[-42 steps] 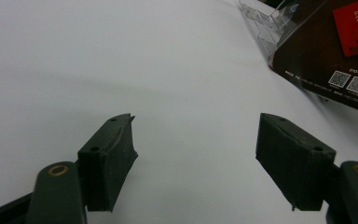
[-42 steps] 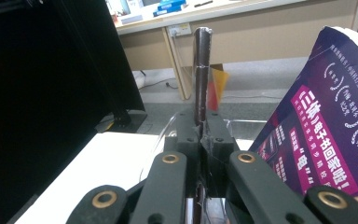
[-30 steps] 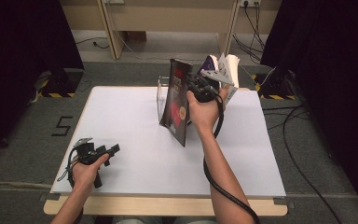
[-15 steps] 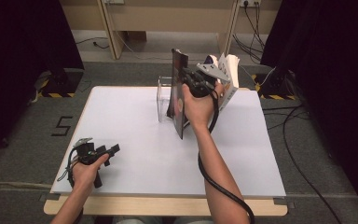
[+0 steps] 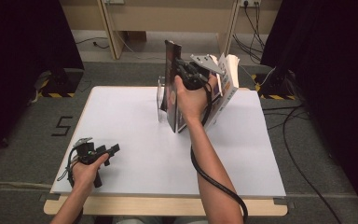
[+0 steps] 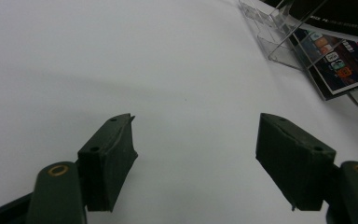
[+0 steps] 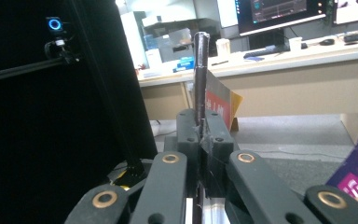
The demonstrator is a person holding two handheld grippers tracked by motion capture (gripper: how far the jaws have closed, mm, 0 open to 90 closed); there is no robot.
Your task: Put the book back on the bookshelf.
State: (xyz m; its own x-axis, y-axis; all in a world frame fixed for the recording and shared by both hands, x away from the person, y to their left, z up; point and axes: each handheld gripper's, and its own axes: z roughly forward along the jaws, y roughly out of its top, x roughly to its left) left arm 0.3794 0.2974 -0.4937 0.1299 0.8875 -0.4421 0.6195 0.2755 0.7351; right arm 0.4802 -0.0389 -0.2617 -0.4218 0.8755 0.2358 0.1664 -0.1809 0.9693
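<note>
Book [image 5: 173,84] lifted higher, right gripper [image 7: 199,135] jaws clamped, cover edge-on

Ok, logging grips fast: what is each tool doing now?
Left tool: open, holding nothing, at the table.
Right tool: closed on the dark book.

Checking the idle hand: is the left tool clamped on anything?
No, the left tool stands with its jaws wide apart over the bare white table.
</note>
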